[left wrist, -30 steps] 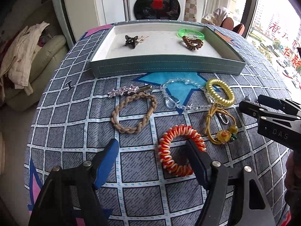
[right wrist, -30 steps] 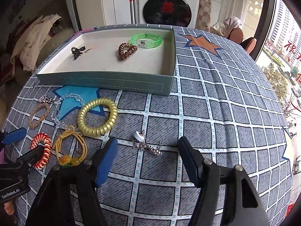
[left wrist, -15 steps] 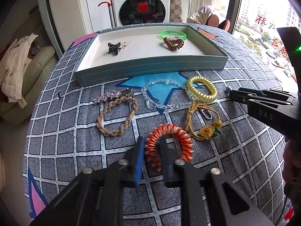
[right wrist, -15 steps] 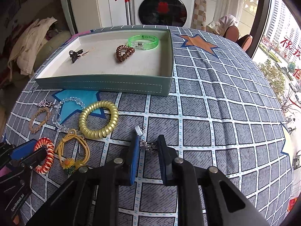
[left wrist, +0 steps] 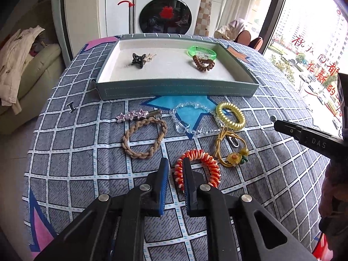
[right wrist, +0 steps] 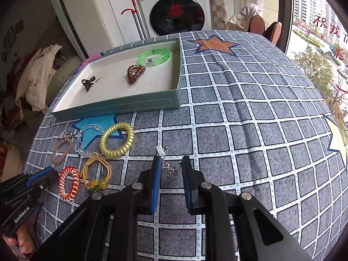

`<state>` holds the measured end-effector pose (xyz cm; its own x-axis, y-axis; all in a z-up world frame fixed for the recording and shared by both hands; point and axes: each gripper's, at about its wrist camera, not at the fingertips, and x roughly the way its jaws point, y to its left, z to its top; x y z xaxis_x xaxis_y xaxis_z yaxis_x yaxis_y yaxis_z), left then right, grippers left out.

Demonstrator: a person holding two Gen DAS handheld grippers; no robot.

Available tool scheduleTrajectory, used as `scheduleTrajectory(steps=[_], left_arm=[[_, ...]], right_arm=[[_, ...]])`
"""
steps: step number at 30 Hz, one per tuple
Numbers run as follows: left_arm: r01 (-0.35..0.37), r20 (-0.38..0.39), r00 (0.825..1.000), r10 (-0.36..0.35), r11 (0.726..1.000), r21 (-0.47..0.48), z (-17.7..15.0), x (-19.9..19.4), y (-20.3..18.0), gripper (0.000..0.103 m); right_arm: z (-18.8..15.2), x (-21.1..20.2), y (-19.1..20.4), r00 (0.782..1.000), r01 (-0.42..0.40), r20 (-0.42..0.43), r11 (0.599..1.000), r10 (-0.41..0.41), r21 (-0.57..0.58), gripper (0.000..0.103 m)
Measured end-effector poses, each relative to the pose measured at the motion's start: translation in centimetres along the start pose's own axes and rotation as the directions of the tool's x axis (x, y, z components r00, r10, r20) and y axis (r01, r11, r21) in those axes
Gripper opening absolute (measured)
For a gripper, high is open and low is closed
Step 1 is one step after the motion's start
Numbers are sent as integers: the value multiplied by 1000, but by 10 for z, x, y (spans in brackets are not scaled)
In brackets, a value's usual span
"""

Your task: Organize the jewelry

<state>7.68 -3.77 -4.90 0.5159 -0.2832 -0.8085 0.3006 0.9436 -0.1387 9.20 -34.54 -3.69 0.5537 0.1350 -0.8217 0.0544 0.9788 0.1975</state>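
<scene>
My left gripper (left wrist: 175,171) is shut on the left side of the orange-and-white coil bracelet (left wrist: 204,163), which lies on the checked tablecloth. My right gripper (right wrist: 170,168) is shut on a small silver chain piece (right wrist: 169,169) with a white tag, low over the cloth. In the left wrist view the right gripper (left wrist: 277,126) comes in from the right. In the right wrist view the left gripper (right wrist: 46,175) shows at the lower left, beside the coil bracelet (right wrist: 69,182). The teal tray (left wrist: 174,89) stands farther back.
The tray holds a black claw clip (left wrist: 138,59), a green bangle (left wrist: 202,51) and a brown coil (left wrist: 203,64). In front of it lie a star clip (left wrist: 132,115), a braided band (left wrist: 144,138), a clear bead bracelet (left wrist: 189,117), a gold coil (left wrist: 230,115) and a yellow flower cord (left wrist: 232,152).
Both grippers went from wide open to shut: the left one on the orange-and-white coil bracelet, the right one on the silver chain piece. Both views have tipped up a little.
</scene>
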Motion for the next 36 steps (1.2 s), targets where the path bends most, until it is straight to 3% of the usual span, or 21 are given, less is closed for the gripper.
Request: scheduleTrajectory(steps=[9,17,21,24,29,32,33,34,35,36], left_arm=[[-4,65,998,5,1000,-17,22,-18,17,33],[-13,73,997,15,1000,-28,31,-18,29,33],[34,97,995,-30,999,-40,35,-22,35,33],[72,84,994,-69,997,-34,34,-22,36,33],[-12,67,998,11,1000,19,21,-17,20,34],[4,30,1000,-4,1000,14,13,-10,15,34],[4,20,1000,-4,1000,12,11,-8,14,44],[-3,12,1000,3,1000,11,9,-7,14,88],[-22,7,1000,22,1000,5,7,-6,14,103],[-44,31,999,44,999,-2,4,-8,14,103]], right_arm=[[7,-22,3,999,-34,32,999,34,6,21],[19,-28,17,998,-48,43,999,49,-23,21],[23,-30,24,997,-55,49,998,57,-35,21],[24,-31,30,996,-66,52,997,69,-43,21],[21,-30,35,994,-94,46,994,96,-49,21],[18,-30,36,993,-104,43,993,106,-48,21],[17,-31,36,993,-107,43,993,109,-46,21],[16,-31,36,993,-110,43,993,112,-45,21],[15,-31,36,993,-112,44,993,114,-45,21],[14,-32,36,992,-113,45,993,115,-44,21]])
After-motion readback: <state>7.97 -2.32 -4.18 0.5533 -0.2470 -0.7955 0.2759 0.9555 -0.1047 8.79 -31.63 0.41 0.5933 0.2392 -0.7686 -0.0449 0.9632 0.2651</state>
